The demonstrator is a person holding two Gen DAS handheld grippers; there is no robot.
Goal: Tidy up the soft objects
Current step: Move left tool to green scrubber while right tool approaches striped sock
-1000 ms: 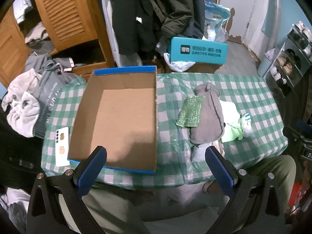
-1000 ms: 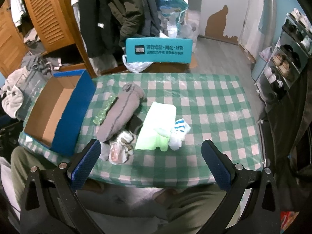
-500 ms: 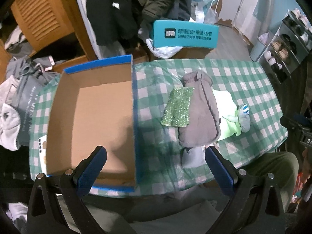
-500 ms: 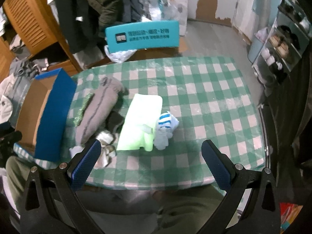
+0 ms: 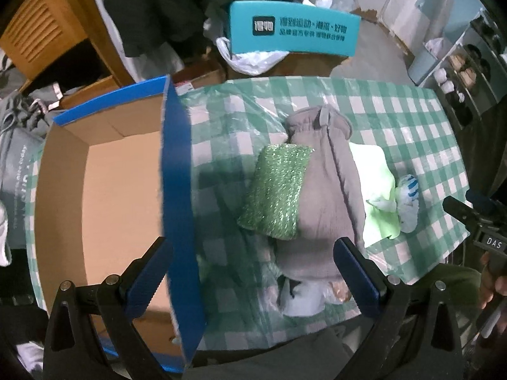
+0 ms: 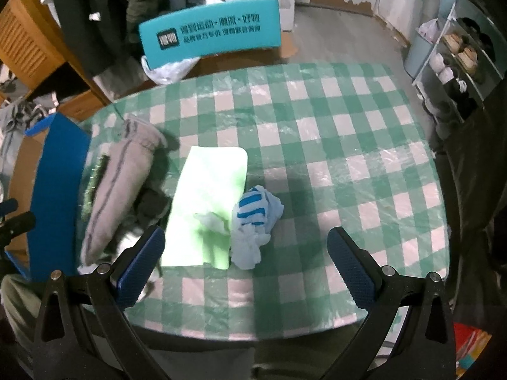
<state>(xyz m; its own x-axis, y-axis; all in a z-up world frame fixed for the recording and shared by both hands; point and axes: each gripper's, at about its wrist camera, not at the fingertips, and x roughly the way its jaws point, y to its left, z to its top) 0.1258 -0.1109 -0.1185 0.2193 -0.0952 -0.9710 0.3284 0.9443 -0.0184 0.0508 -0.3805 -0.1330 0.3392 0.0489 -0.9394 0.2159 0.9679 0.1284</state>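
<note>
Green-and-white checked cloth under a clear plastic film covers the surface point(image 6: 317, 145). A cluster of soft items lies toward its left half, beside an open cardboard box point(image 5: 104, 196) with blue outer walls that stands at the left edge and appears empty.

Items noted, from the box outward: a glittery green scouring pad point(image 5: 275, 190), partly overlapping a grey fleece mitten-like piece point(image 5: 320, 183); a pale green folded cloth point(image 6: 206, 202), partly under the grey piece; a balled blue-and-white striped sock point(image 6: 253, 218) touching the cloth's near right corner. Small crumpled whitish pieces point(image 5: 304, 294) lie at the near edge under the grey item; their kind cannot be told.

Left gripper point(image 5: 253, 272): fingers spread wide, nothing held, poised above the near end of the scouring pad and grey piece. Right gripper point(image 6: 244, 262): fingers spread wide, nothing held, poised above the sock and the cloth's near end.

Handling judgement: all items are taken to be light, limp and compressible, not fragile. The film may be slick, so items could slide if pushed sideways. The sock is best pinched across its bunched middle. The cloth is better gathered at a folded edge, or it may unfold and drag the sock. The scouring pad is springy; a grip across its short width is advised. The grey piece should be lifted at mid-length, since its ends are expected to droop.
</note>
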